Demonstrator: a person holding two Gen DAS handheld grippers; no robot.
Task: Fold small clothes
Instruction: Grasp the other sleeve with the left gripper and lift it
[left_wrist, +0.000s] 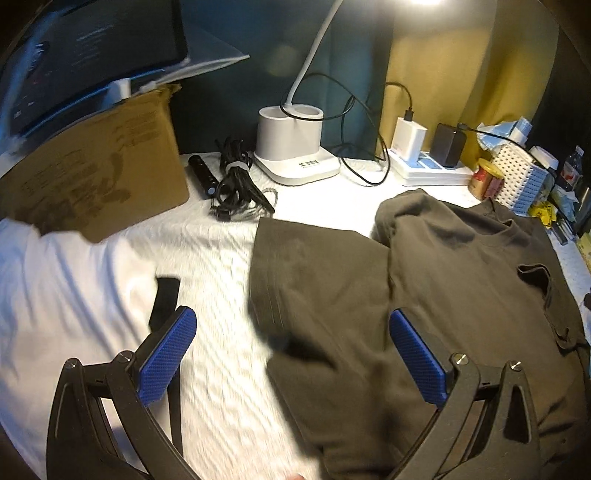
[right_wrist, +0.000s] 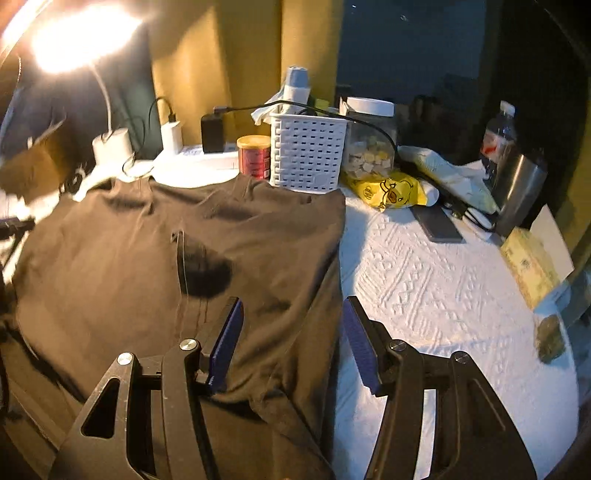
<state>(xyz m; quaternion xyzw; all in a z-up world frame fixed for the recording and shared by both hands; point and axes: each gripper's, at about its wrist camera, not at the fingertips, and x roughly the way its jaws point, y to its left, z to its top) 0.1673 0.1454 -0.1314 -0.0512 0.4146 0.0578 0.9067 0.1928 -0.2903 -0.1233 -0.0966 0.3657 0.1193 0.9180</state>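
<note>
A dark brown T-shirt (left_wrist: 454, 280) lies spread on the white textured tablecloth (left_wrist: 218, 266), its collar toward the back and one sleeve (left_wrist: 314, 266) lying out to the left. My left gripper (left_wrist: 291, 336) hovers over the shirt's left edge with its blue pads (left_wrist: 168, 354) wide apart and nothing between them. In the right wrist view the same shirt (right_wrist: 147, 251) fills the left half. My right gripper (right_wrist: 291, 336) stands open above the shirt's right edge, one pad (right_wrist: 225, 347) over the cloth, the other over the tablecloth (right_wrist: 443, 295).
A cardboard box (left_wrist: 96, 173) with a screen on top stands back left. Along the back are a cable bundle (left_wrist: 236, 181), lamp base (left_wrist: 291, 147) and power strip (left_wrist: 428, 166). A white basket (right_wrist: 308, 151), red tin (right_wrist: 254, 157), jar (right_wrist: 369, 140), yellow bag (right_wrist: 391, 192), phone (right_wrist: 437, 223) and bottle (right_wrist: 498, 136) crowd the back right.
</note>
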